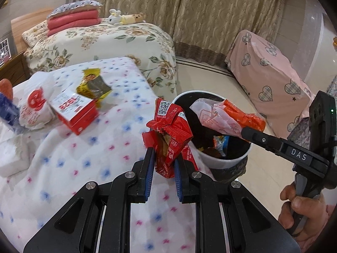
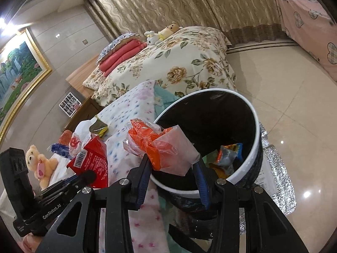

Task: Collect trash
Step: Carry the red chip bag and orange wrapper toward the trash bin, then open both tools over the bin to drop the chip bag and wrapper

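You're in a bedroom: beige patterned curtains (image 1: pixel 189 10) across the far wall, glossy cream tile floor (image 2: pixel 284 84), floral-quilted bed (image 1: pixel 101 42), pink heart-print cover (image 1: pixel 269 67) over furniture, gold-framed landscape painting (image 2: pixel 19 73), ceiling light glare top left.

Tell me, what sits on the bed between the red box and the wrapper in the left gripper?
Nothing: in the left wrist view, only bare dotted sheet separates red box from red wrapper.

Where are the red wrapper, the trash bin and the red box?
red wrapper (image 1: pixel 168 130), left wrist view, crumpled middle.
trash bin (image 2: pixel 258 130), right wrist view, white rim.
red box (image 1: pixel 73 111), left wrist view, top face.
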`<action>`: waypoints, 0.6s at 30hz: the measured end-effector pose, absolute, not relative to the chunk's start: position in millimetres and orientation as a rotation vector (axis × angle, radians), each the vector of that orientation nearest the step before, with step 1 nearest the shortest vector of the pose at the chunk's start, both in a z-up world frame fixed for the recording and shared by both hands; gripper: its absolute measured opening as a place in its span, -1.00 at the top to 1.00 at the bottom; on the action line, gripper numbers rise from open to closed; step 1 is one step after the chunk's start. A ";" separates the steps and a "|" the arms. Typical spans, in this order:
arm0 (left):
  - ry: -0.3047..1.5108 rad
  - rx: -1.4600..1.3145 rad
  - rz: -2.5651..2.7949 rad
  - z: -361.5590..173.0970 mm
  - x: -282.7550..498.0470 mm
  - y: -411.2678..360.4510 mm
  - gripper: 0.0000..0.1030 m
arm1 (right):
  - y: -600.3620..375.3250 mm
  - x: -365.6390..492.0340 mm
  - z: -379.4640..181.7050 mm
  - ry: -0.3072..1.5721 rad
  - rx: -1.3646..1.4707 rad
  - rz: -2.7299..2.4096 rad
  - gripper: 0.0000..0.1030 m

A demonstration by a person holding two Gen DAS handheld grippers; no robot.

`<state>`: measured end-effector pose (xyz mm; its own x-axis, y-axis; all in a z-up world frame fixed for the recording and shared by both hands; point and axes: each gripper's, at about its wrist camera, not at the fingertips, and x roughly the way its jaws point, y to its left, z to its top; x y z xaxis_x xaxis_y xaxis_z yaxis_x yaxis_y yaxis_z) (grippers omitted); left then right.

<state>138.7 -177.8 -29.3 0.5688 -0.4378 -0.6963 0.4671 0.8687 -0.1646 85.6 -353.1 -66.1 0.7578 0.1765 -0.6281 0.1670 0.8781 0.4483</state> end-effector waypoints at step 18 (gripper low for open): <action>0.818 0.079 -0.587 -29.2 155.7 -223.2 0.68 | -386.8 88.0 -68.2 0.726 0.516 -0.076 0.20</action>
